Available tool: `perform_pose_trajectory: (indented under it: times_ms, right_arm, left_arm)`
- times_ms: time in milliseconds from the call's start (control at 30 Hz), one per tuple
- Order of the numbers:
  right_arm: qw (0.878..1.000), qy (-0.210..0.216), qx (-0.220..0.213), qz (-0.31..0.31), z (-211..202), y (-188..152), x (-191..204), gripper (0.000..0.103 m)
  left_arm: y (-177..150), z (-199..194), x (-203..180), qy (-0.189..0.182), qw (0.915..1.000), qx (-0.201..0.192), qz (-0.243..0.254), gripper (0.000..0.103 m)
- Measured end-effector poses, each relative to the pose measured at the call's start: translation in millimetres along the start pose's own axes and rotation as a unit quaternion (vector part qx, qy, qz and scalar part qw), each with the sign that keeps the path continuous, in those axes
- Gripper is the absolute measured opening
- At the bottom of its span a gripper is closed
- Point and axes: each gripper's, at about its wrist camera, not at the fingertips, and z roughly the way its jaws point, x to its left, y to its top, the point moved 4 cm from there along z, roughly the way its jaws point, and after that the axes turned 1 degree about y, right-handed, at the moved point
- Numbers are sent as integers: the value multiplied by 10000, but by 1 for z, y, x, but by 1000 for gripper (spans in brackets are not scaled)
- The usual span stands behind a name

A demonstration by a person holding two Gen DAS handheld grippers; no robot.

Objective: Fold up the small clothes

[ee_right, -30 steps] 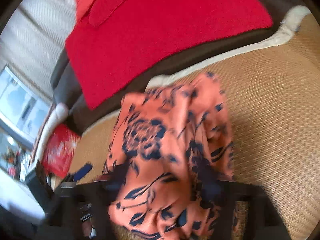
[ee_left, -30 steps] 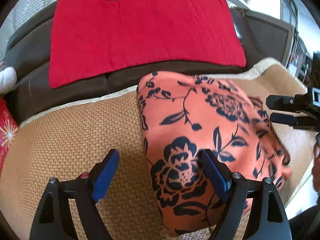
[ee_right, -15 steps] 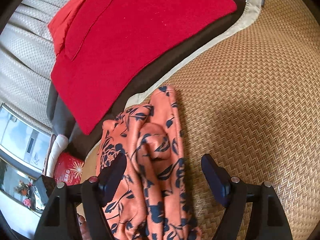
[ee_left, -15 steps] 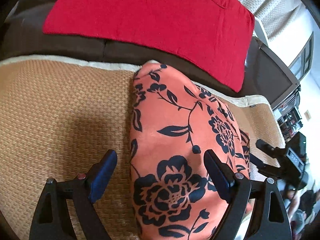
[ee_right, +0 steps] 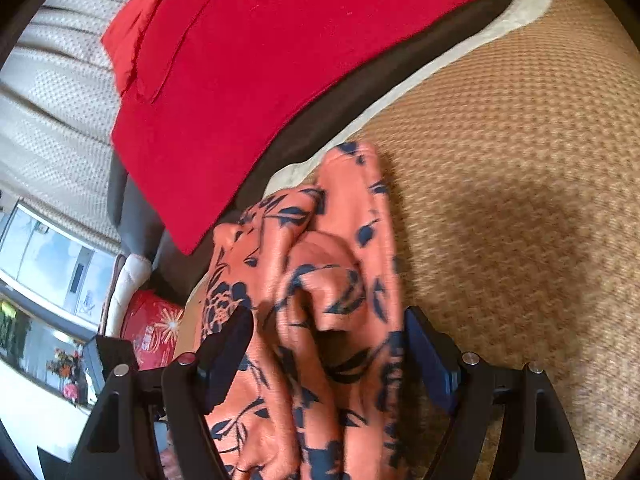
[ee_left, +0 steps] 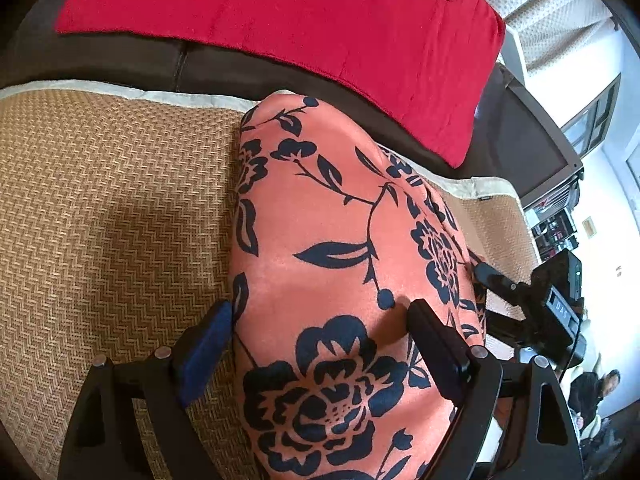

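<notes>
- The left gripper (ee_left: 320,328) is being held wide apart, its jaws straddling the garment (ee_left: 344,280) without pinching it.
- The right gripper (ee_right: 328,344) is likewise being held wide, its jaws flanking bunched cloth; no pinching is being shown.
- One garment, orange with dark flowers, is being shown lying on the mat (ee_left: 100,208).
- In the left view its smooth, rounded face is being seen; in the right view its crumpled folds (ee_right: 328,280) are being seen instead.
- The right gripper (ee_left: 520,300) is being shown only in the left view, at the garment's far edge.
- One red cloth (ee_left: 300,20) is being seen draped on the sofa (ee_left: 240,68) behind.
- One red bag (ee_right: 154,324) is being shown only in the right view.
</notes>
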Motion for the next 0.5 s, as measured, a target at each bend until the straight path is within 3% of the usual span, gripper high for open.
perform_pose_trajectory:
  times_ms: [100,233,367,500]
  right_arm:
    - [9997,-47,70,-232,11,-6,13,80]
    - [9970,-346,88,-692,24,-14,30,78]
    - [9941,-521,70,-953,32,-21,44,54]
    - [9905,-691,-108,-1182,35,-23,64,43]
  left_arm:
    - [2,1,4,-96,9999,-6,-98,86]
    - [0,-4,7,-151,9998,-70,-98,67]
    - [-2,-19,7,-207,9995,-220,43,53]
    - [0,-32,2,-212,9986,-443,183,44]
